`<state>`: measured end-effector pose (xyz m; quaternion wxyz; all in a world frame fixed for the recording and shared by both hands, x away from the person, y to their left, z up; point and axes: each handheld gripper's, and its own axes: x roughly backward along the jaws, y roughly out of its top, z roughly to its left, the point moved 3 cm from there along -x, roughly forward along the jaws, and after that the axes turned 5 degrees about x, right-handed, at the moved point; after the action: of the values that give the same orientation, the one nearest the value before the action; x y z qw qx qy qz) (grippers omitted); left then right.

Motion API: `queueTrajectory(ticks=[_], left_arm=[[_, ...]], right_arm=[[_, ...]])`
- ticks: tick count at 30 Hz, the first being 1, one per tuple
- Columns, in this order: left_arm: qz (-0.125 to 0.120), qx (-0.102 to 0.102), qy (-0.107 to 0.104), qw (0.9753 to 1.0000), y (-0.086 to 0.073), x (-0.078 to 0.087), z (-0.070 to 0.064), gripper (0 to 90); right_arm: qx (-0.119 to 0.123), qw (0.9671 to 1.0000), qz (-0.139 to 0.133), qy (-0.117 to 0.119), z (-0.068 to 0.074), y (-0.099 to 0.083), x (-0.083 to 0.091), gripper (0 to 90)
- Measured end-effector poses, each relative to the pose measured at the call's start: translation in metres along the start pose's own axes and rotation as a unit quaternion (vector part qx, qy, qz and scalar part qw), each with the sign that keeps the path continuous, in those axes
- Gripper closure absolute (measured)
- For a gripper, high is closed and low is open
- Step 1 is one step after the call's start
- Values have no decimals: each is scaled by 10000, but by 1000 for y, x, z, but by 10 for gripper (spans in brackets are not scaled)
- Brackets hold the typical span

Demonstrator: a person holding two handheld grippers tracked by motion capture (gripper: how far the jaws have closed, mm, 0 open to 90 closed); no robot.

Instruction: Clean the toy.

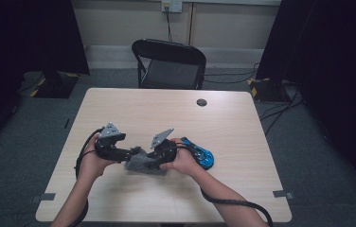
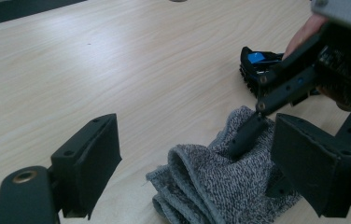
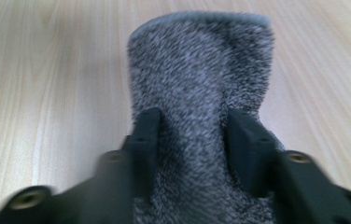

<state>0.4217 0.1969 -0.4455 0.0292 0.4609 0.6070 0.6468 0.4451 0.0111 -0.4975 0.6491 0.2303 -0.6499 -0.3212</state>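
1. Right gripper (image 3: pixel 192 140): both jaws clenched on a fold of the grey speckled terry-cloth towel (image 3: pixel 201 70); in the right gripper view the cloth bunches between the 2 jaws and runs away from them across the table. Likely pinned like this to anchor or lift 1 end for folding.
2. Left gripper (image 2: pixel 197 158): jaws released, spread wide, nothing between them. In the left gripper view the towel (image 2: pixel 211 186) lies in the gap ahead of the 2 jaws, nearer the right-hand jaw, touching neither as far as I can tell. Reads as lined up to take the rolled edge.
3. Towel (image 1: pixel 140 164) in the high view: crumpled heap on the table between the 2 grippers, near the person's edge, several layers stacked at the left gripper's end.
4. The right gripper (image 1: pixel 153 158) comes at the towel from the right and the left gripper (image 1: pixel 131 152) from the left, tips near each other over the cloth.
5. Blue and black plastic hand tool (image 1: pixel 203 156): lies just beside the right hand, apart from the towel; type unclear.
6. Light wooden table (image 1: pixel 176 113): bare beyond this, small dark round disc (image 1: pixel 201 102) near the far edge.
7. Black folding chair (image 1: pixel 169 64) behind the table, unused.
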Motion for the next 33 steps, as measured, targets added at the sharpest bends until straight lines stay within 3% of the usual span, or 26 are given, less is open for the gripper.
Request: queueTrajectory(ticks=[4,8,11,16,19,23,33], left_arm=[[51,-58,-70,9999,-1,-3,-3,157],[153,-163,-133,9997,-3,-7,-7,158],[244,-243,-165,9993,-4,-10,-11,158],[298,-245,-191,9991,-5,-13,-13,158],[342,-258,-177,9989,-6,-13,-12,159],[366,-254,-188,9988,-8,-14,-12,159],[383,-248,-213,9987,-9,-15,-13,159]], right_arm=[[-51,9997,-190,-171,-2,0,15,358],[-123,9984,-336,-431,-5,-2,39,282],[-376,9955,-521,-694,-13,-10,61,244],[-646,9892,-303,-1282,-30,-34,86,200],[-849,9850,-136,-1495,-39,-49,91,181],[-1012,9820,-2,-1597,-46,-65,91,167],[-1149,9806,261,-1568,-56,-82,71,184]])
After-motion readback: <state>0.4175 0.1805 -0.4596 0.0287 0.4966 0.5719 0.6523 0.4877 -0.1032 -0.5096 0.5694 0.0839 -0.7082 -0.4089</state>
